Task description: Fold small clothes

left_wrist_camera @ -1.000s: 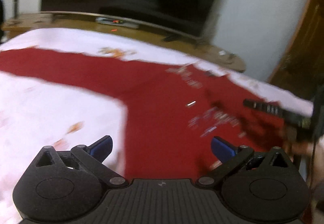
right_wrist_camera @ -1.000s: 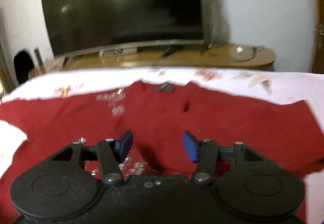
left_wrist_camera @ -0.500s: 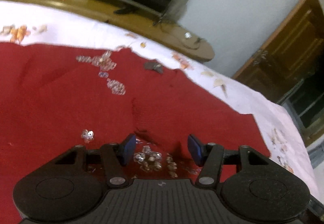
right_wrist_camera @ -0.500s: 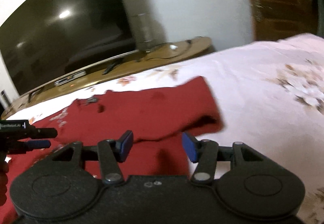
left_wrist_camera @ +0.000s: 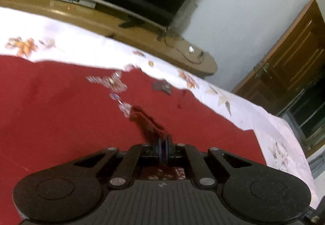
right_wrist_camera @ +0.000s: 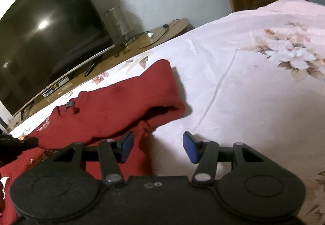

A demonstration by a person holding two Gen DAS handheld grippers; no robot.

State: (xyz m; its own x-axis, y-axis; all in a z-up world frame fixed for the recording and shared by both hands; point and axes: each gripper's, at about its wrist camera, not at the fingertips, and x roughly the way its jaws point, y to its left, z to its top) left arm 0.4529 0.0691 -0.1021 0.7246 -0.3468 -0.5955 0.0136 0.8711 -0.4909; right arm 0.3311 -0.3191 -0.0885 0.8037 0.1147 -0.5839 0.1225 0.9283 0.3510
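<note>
Left claw is clamped tight on a pinched-up ridge of the red sweater, its blue pads pressed together with the fabric caught between them. That sweater is a deep red knit with clusters of shiny sequins across the chest, spread flat on the bed under a pale floral sheet. Its sleeve reaches toward the bed's far edge, the cuff curled open. Right claw hangs with its jaws apart, gripping nothing; the sweater's side edge lies just under its left pad, bare sheet under the other.
</note>
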